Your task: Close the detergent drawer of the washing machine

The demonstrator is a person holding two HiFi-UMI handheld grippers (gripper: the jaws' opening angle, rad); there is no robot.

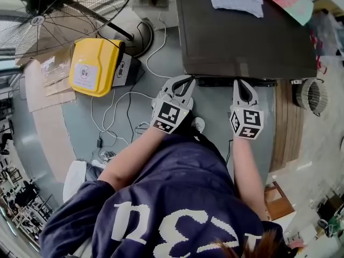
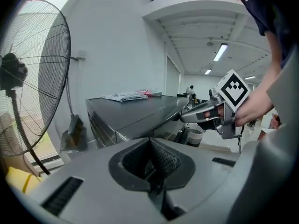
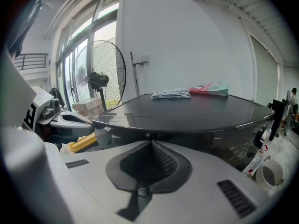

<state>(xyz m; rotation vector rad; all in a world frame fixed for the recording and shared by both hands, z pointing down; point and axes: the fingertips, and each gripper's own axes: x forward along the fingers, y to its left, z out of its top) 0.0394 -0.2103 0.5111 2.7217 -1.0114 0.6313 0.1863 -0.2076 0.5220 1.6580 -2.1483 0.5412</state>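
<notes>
grey concrete floor (image 1: 212, 109) surrounds the dark glossy-topped washing machine (image 1: 242, 36). left gripper (image 1: 187, 80) and right gripper (image 1: 242, 83), both pinched together and empty, hover at its front edge. its detergent drawer can't be made out there, so closing looks unconfirmed.

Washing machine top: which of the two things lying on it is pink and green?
The packet, lying flat at the far side. The cloth just left of it is crumpled and pale grey-white, with no colour.
</notes>
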